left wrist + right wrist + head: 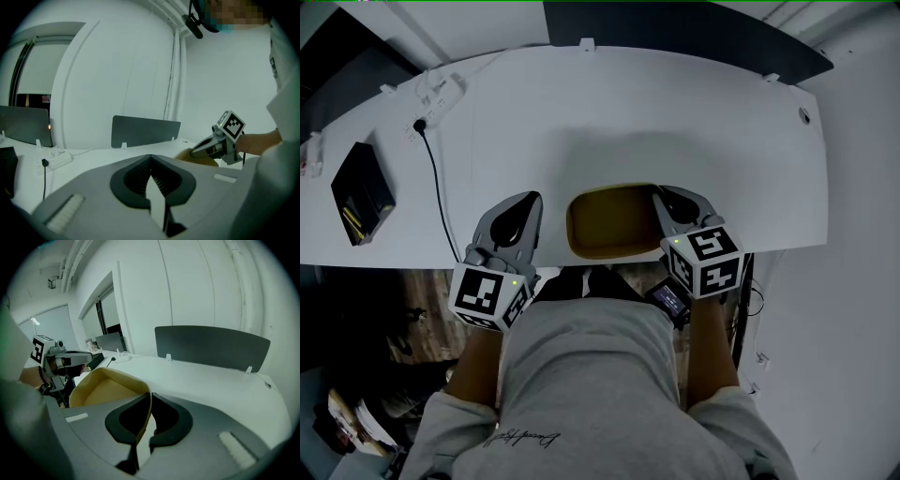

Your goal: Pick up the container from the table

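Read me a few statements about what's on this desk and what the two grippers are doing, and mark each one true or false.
1. The right gripper is shut on the container, clamping its wall. True.
2. The left gripper grips the container too. False: its fingers are together on nothing, beside the container.
3. The container is full. False: its inside shows bare.
4. A power strip lies on the table. True.

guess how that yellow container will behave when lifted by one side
Probably light: the container looks thin-walled, open and empty. Pinched at one wall by the right gripper, it may tilt away when lifted. The thin rim could flex a little.
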`<state>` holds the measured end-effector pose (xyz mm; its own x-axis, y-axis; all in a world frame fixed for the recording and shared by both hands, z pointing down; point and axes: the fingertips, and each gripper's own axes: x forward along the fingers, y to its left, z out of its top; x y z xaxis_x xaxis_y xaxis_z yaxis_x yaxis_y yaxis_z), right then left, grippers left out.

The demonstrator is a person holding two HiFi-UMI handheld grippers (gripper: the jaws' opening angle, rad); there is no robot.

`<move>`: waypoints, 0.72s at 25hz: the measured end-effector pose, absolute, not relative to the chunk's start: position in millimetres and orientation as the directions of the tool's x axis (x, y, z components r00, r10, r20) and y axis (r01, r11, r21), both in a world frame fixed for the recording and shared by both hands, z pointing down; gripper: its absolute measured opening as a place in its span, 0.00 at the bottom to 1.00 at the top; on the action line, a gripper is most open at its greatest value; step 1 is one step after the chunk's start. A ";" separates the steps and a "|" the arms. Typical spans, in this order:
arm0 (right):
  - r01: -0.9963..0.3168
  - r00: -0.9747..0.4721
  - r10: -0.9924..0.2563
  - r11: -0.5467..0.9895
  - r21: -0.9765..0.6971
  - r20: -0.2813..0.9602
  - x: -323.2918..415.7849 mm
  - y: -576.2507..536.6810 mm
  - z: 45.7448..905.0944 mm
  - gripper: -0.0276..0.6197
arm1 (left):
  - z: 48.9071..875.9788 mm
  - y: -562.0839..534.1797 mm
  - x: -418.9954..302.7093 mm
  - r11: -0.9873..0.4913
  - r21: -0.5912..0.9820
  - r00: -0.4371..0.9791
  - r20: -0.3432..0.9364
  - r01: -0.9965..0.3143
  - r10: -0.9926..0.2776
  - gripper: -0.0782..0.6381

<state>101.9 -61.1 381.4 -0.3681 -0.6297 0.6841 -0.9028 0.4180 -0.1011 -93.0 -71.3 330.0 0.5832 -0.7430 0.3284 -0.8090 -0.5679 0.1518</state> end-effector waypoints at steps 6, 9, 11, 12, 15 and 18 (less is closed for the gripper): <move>-0.903 -0.370 -0.642 0.418 -0.099 0.672 101.6 -58.4 367.2 0.09 | 319.2 -65.5 -92.9 -0.573 0.153 0.589 0.318 -0.805 -0.743 0.11; -0.903 -0.376 -0.644 0.417 -0.107 0.666 103.0 -56.6 362.7 0.09 | 314.7 -63.1 -90.9 -0.577 0.154 0.593 0.315 -0.802 -0.741 0.11; -0.902 -0.378 -0.643 0.417 -0.109 0.667 104.5 -54.6 363.0 0.09 | 312.6 -61.1 -89.7 -0.578 0.157 0.596 0.310 -0.801 -0.741 0.11; -0.902 -0.377 -0.640 0.417 -0.109 0.669 105.3 -53.4 364.3 0.09 | 311.9 -60.0 -89.6 -0.579 0.157 0.596 0.309 -0.800 -0.741 0.11; -0.903 -0.374 -0.632 0.415 -0.111 0.679 108.5 -48.8 368.0 0.09 | 310.4 -56.7 -90.0 -0.582 0.146 0.595 0.313 -0.800 -0.740 0.11; -0.904 -0.375 -0.632 0.412 -0.115 0.678 110.0 -47.0 367.6 0.09 | 310.7 -54.8 -89.1 -0.586 0.138 0.596 0.320 -0.799 -0.737 0.11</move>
